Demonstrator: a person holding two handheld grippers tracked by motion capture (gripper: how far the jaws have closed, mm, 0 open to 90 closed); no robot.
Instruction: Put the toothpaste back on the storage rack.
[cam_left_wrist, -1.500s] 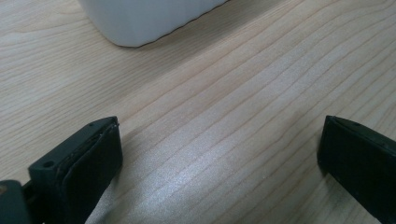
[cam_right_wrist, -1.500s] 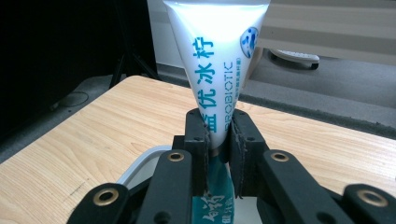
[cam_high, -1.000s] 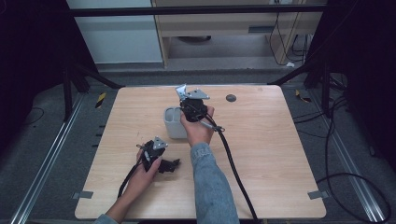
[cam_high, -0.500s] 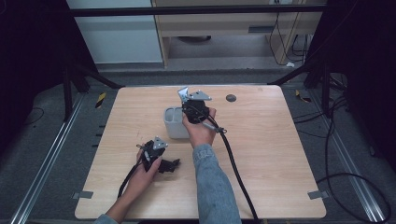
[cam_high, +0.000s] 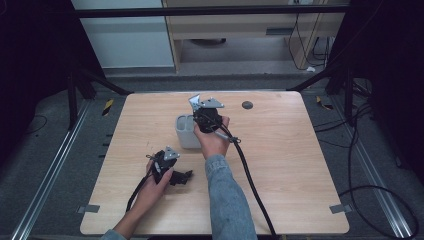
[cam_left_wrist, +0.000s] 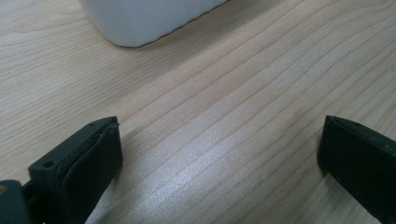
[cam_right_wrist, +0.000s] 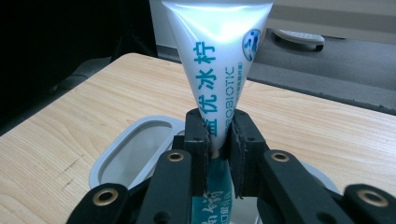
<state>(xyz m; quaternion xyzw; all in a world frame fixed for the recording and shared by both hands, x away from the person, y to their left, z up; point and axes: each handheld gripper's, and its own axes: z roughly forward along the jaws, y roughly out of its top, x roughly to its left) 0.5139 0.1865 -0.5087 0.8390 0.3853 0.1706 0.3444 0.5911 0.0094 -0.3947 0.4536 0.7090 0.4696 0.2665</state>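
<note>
**Toothpaste tube pinched above the grey holder**

Gripping a white toothpaste tube with teal lettering, right gripper closed tight on the tube's narrow lower part, flat crimped end pointing up and away from the camera. Hovering directly over the grey two-compartment holder, one oval opening showing to the left of the jaws, rim partly hidden behind them. In the high view, sitting at the right gripper near the middle of the wooden table, slightly toward the far edge, with the holder just left of the hand and touching nothing else visible.

Resting low on the near-left part of the table, left gripper spread wide with nothing between its jaws; bare wood grain lying between them in the left gripper view, the holder's pale wall standing well ahead.

Lying apart near the far edge, a small dark round disc. Leaving broad bare tabletop to the right of the trailing black cable, and a narrower strip along the left edge.
</note>
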